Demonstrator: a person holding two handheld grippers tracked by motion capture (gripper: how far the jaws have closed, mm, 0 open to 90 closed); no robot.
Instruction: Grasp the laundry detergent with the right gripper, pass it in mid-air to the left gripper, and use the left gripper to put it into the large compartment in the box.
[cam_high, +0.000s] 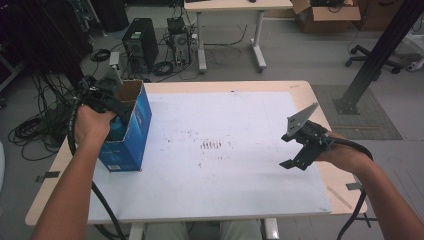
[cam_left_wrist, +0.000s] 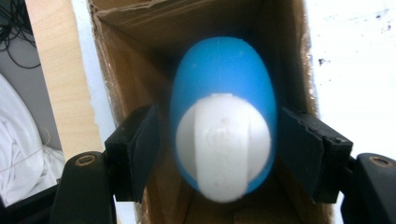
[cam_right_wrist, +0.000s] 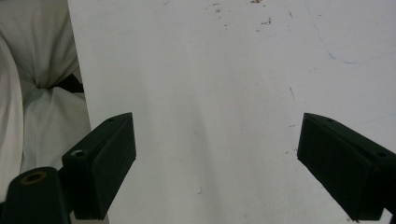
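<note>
- One tabletop (cam_high: 310, 95) carries everything here, most of it covered by a scuffed white sheet (cam_high: 230, 150).
- The blue cardboard box (cam_high: 131, 131) stands upright near the tabletop's left edge, its open top facing up, likely so things can be lowered in or lifted out from above.
- The blue bottle (cam_left_wrist: 219, 98) with a white cap (cam_left_wrist: 223, 144) sits inside the box, cap towards the camera in the left gripper view.
- The left gripper (cam_left_wrist: 219, 154) reaches down into the box opening. Its jaws flank the bottle on either side, but whether they press on it or stand just clear, I cannot tell.
- The right gripper (cam_high: 295, 150) hovers near the tabletop's right edge, jaws wide apart and holding nothing, seemingly kept out of the way.
</note>
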